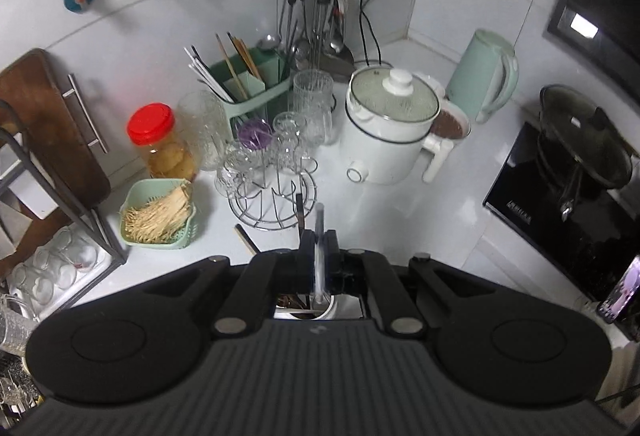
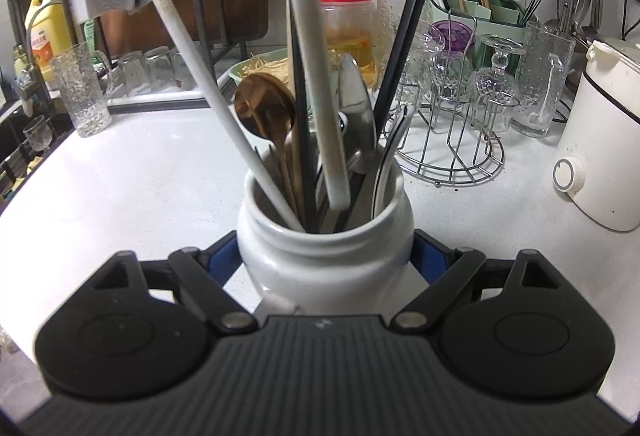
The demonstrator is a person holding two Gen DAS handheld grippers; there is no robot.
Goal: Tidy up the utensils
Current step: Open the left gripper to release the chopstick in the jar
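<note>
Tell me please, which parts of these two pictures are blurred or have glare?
Left wrist view: the thin white stick pinched in the left gripper is smeared; glare brightens the counter. Right wrist view: the tall white handle in the jar is soft, glasses behind stay sharp.

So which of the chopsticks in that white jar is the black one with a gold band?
The black chopstick leaning right in the white jar; its gold band sits near the top. The other long sticks there are white.
</note>
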